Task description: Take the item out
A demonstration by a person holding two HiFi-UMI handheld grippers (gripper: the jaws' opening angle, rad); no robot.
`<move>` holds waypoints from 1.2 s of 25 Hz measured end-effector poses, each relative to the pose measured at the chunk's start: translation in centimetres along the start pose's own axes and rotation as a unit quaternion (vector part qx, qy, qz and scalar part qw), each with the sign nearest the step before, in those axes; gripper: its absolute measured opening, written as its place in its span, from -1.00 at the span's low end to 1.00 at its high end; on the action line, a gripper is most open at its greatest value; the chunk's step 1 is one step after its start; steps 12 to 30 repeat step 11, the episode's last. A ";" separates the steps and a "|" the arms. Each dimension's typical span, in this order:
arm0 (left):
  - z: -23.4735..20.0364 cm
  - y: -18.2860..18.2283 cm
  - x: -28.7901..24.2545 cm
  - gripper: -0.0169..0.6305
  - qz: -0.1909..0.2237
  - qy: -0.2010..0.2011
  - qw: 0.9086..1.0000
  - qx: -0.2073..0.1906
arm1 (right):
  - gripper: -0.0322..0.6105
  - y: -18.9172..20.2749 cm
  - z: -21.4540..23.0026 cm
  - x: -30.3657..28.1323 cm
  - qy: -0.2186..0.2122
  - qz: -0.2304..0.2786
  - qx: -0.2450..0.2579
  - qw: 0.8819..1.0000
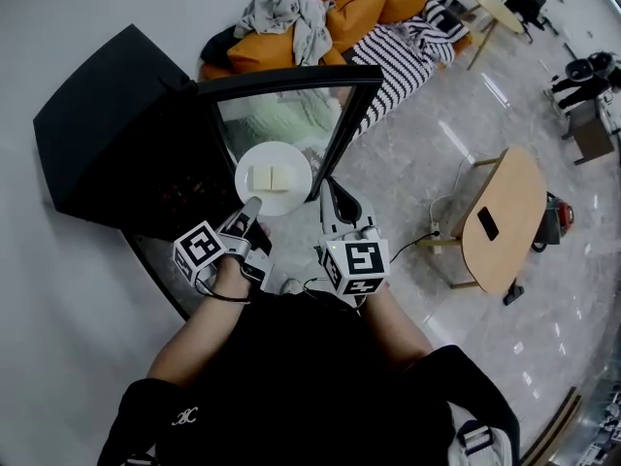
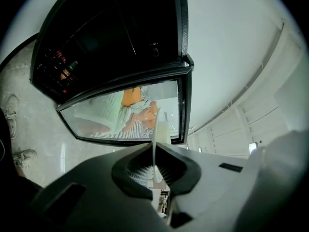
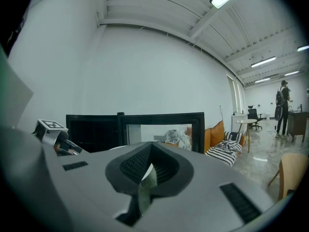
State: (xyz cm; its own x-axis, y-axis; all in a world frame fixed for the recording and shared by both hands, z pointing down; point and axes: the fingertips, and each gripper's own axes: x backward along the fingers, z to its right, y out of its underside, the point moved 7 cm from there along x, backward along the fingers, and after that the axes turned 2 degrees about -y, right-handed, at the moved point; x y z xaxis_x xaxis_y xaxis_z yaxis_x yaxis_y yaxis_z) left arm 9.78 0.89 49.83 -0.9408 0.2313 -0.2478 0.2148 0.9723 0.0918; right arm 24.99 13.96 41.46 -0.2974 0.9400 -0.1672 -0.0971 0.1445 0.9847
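A white plate (image 1: 246,163) carries two pale yellow blocks (image 1: 272,177) and hangs in front of the black oven (image 1: 116,134), beside its open glass door (image 1: 281,115). My left gripper (image 1: 252,205) is shut on the plate's near rim. In the left gripper view the plate (image 2: 154,146) shows edge-on as a thin white line between the jaws, with a block (image 2: 162,129) behind it. My right gripper (image 1: 328,186) points at the door's lower edge, just right of the plate. Its jaws (image 3: 145,178) stand together with only a narrow slit and hold nothing.
Behind the oven lie orange cushions (image 1: 359,3) and a striped cloth (image 1: 408,51). An oval wooden table (image 1: 500,216) stands on the shiny floor to the right. A person (image 3: 282,105) stands far off by a desk. Shoes (image 2: 10,114) lie on the floor at left.
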 end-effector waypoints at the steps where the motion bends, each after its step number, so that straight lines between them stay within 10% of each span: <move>1: 0.0 0.2 0.0 -0.90 -0.001 -0.002 1.000 -0.001 | -0.88 0.0 0.0 0.2 -0.001 0.001 0.001 1.000; 30: 0.1 1.5 -0.4 -0.90 -0.007 0.001 1.000 -0.013 | -0.88 0.6 0.3 1.1 -0.003 0.001 0.003 1.000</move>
